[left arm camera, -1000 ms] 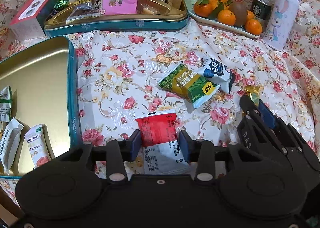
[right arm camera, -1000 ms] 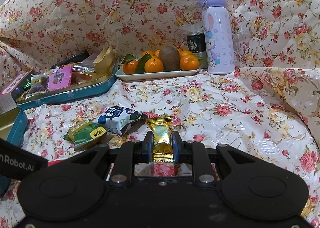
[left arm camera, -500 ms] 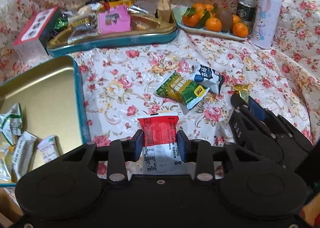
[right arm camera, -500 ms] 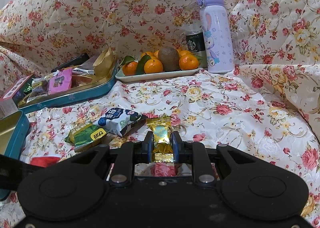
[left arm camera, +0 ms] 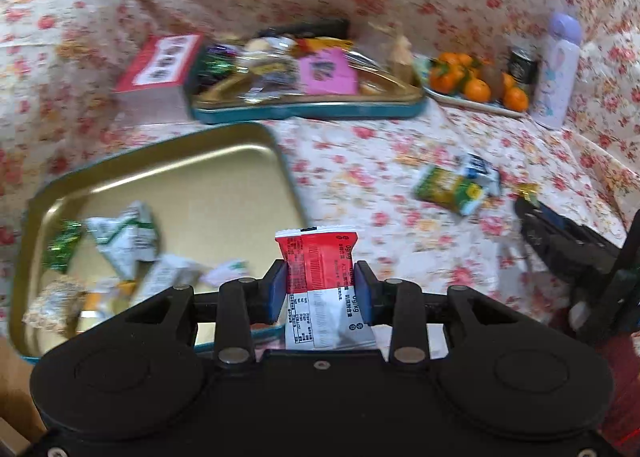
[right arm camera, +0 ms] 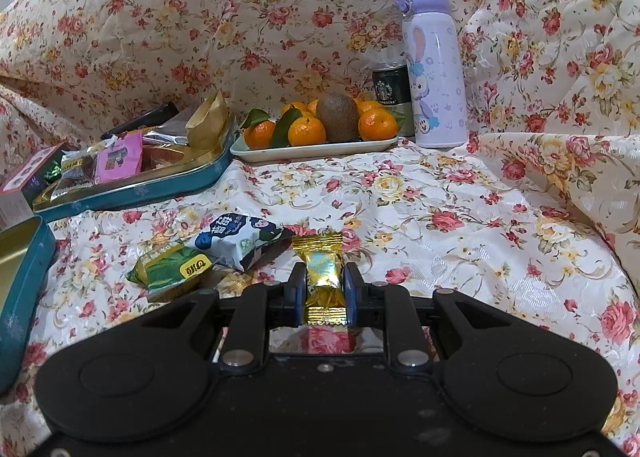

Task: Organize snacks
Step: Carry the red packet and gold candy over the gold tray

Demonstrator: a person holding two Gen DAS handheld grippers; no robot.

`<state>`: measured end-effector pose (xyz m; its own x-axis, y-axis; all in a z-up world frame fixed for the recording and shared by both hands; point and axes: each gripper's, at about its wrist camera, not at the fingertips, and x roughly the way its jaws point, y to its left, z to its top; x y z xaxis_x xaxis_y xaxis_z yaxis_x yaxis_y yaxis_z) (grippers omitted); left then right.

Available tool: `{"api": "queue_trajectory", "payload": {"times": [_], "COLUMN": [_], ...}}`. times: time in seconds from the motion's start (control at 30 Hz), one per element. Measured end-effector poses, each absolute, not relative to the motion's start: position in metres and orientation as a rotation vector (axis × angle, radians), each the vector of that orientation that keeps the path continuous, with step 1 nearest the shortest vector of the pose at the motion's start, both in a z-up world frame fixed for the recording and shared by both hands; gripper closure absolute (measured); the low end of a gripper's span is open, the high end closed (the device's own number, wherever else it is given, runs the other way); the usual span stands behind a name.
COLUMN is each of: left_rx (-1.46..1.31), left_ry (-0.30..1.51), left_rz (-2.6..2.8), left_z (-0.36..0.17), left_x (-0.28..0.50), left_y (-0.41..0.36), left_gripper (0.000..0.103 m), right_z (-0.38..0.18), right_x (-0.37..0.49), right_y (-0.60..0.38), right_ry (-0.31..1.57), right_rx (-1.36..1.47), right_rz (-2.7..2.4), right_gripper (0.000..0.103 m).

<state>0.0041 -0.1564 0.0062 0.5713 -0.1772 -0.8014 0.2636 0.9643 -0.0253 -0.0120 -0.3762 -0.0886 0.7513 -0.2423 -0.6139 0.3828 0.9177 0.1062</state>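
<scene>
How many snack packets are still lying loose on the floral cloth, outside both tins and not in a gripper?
2: a green-and-yellow packet and a white-and-blue packet, overlapping, just left of the right gripper. More may be hidden behind the grippers.

Open floral cloth [right arm camera: 460, 217] lies clear toward the right edge. The far edge is blocked by a snack-filled tin [left arm camera: 312, 105], fruit tray [right arm camera: 316, 145], can [right arm camera: 390, 93] and bottle [right arm camera: 436, 69]; two packets [right arm camera: 208, 253] lie mid-cloth beside the gold tin [left arm camera: 192, 177], whose far half is bare.

Left wrist view motion-blurred; gold tin [left arm camera: 180, 161] snacks unreadable.
</scene>
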Motion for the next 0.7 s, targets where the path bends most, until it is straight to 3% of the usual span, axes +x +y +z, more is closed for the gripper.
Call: {"api": "queue_trajectory", "payload": {"times": [0.5, 0.7], "left_rx": [-0.021, -0.077], "left_ry": [0.864, 0.856], "left_rz": [-0.102, -0.060], "left_z": [0.017, 0.015], "left_x": [0.025, 0.036], "left_y": [-0.033, 0.001], "left_gripper": [0.059, 0.059], "right_z": [-0.086, -0.059], "right_x": [0.000, -0.008], "right_y": [-0.354, -0.351], "right_ry": [0.689, 0.678], "right_rx": [0.047, 0.179], "right_rz": [-0.395, -0.459], "right_gripper": [0.084, 0.084]}}
